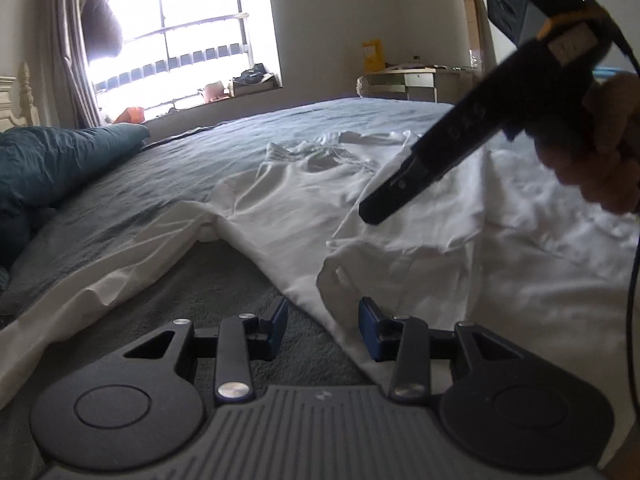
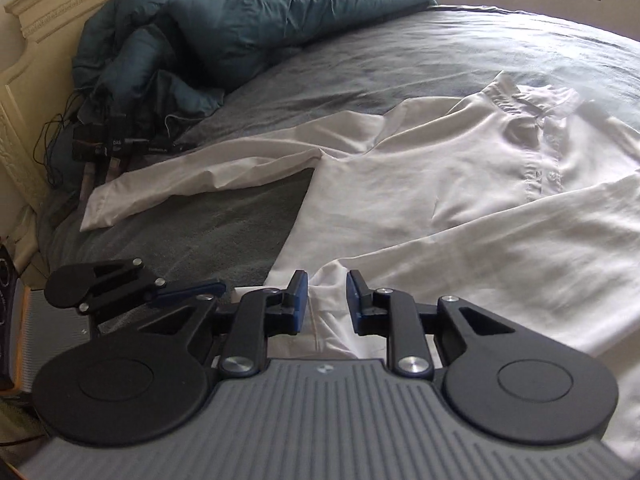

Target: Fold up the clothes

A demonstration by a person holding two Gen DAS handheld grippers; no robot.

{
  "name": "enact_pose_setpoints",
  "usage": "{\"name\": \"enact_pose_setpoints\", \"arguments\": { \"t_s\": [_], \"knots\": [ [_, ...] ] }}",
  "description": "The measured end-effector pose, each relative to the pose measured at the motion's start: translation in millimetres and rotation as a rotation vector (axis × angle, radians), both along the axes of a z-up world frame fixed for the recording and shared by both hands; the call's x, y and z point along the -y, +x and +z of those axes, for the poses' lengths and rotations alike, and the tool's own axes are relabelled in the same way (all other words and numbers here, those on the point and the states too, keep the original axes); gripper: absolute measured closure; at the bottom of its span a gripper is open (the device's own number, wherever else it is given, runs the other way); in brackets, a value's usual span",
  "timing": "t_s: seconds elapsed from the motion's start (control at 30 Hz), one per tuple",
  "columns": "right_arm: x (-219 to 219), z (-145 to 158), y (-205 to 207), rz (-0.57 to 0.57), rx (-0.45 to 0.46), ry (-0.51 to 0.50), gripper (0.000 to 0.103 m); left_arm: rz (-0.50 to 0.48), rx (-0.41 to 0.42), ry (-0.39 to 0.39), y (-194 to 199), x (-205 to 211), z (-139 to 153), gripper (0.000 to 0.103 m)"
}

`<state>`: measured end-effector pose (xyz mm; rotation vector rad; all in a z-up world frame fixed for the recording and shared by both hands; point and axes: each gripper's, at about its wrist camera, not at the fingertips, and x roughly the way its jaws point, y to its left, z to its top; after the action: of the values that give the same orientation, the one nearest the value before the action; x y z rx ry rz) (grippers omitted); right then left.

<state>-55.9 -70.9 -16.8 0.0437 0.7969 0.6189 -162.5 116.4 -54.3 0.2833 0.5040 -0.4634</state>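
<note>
One view only: shirt (image 2: pixel 460 168) collar, R cam.

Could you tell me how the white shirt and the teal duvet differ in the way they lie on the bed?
The white shirt is spread nearly flat, one sleeve stretched out sideways; the teal duvet is bunched into a thick heap. The shirt lies mid-bed near both grippers; the duvet sits against the headboard. The shirt is thin and pale, the duvet padded and dark. Both rest on the grey bed cover.
</note>
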Motion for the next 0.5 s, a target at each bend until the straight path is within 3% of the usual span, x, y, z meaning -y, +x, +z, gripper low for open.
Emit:
{"name": "enact_pose_setpoints", "arguments": {
  "t_s": [0.07,0.3,0.4,0.5],
  "knots": [
    [-1.0,0.1,3.5,0.007,-0.012,0.001,0.083,-0.016,0.003,0.003,2.2,0.1,-5.0,0.073],
    [-0.5,10.1,-3.4,0.072,-0.022,-0.006,0.081,-0.045,0.132,0.062,-9.2,7.4,-11.6,0.092],
    [-8.2,14.0,-25.0,0.162,0.046,-0.097,0.081,-0.049,0.177,0.046,-12.5,4.8,-11.3,0.096],
    [-25.5,10.1,-44.5,0.245,0.151,-0.248,0.081,-0.091,0.25,0.068,-19.7,3.6,-10.9,0.098]
  ]
}}
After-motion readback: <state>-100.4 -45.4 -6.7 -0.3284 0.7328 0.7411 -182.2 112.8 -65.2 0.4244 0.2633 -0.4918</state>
